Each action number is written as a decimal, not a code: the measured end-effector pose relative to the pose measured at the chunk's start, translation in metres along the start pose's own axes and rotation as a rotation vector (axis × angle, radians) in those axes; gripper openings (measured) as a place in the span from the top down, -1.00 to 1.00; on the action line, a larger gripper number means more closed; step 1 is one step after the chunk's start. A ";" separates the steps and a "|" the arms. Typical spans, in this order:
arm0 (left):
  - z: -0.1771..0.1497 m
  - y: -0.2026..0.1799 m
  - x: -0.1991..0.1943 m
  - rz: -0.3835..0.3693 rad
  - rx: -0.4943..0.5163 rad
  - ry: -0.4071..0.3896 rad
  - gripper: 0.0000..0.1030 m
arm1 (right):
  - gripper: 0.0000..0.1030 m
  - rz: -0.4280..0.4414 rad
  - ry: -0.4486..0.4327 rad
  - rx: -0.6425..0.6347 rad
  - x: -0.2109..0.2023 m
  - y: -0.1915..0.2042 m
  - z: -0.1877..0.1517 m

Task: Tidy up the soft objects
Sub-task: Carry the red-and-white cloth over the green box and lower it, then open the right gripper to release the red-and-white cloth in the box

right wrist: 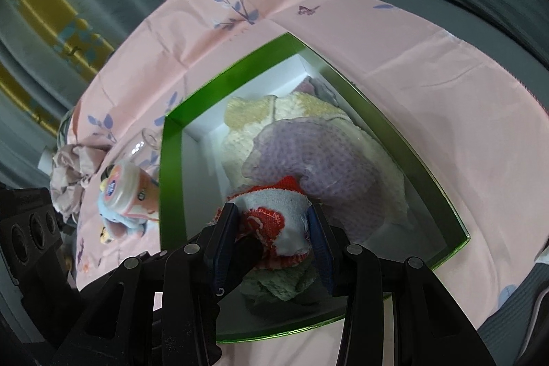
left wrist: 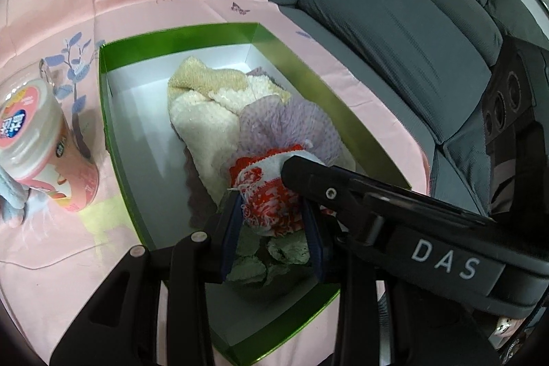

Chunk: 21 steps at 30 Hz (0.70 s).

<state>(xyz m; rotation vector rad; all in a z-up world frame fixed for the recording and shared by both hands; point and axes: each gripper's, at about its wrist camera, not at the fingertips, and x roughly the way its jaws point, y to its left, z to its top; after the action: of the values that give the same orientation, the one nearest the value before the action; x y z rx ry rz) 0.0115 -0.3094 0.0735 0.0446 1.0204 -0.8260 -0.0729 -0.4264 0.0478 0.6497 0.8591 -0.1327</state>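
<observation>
Both grippers, left (left wrist: 272, 222) and right (right wrist: 272, 228), are angled downward and clamped on one red-and-white cloth (left wrist: 271, 194), held over the near end of the green box (left wrist: 113, 132), whose far-left floor is bare beside piled towels (left wrist: 206, 112).

Green box (left wrist: 116, 139): near corner at 6 o'clock hidden behind the left gripper (left wrist: 274, 222), and much of its floor lies under the piled cloths. Red-and-white cloth (right wrist: 274, 225): its sides are covered by both sets of pads, and the pale green cloth (right wrist: 274, 287) beneath shows only in part. Pink canister (left wrist: 37, 139) at 9 o'clock: label too blurred to read, a blue fabric scrap beside it cut by the frame edge.
</observation>
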 end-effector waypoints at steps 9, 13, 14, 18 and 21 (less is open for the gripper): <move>0.002 -0.006 0.005 0.030 0.024 0.020 0.33 | 0.15 -0.028 -0.004 0.014 -0.001 -0.003 0.001; 0.001 -0.006 0.003 0.019 0.018 0.011 0.25 | 0.15 -0.044 -0.012 0.007 -0.005 0.000 0.001; 0.000 -0.007 0.001 0.012 0.022 0.004 0.12 | 0.14 -0.047 -0.019 0.005 -0.007 0.001 0.001; -0.001 -0.012 -0.012 0.019 0.043 -0.025 -0.20 | 0.07 -0.054 -0.049 -0.002 -0.016 0.005 0.000; -0.002 -0.011 -0.027 0.029 0.051 -0.057 -0.53 | -0.23 -0.051 -0.083 0.000 -0.024 0.007 0.000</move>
<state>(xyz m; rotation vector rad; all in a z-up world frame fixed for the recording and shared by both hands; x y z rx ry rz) -0.0038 -0.3007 0.0964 0.0789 0.9431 -0.8227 -0.0864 -0.4249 0.0691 0.6178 0.7959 -0.2044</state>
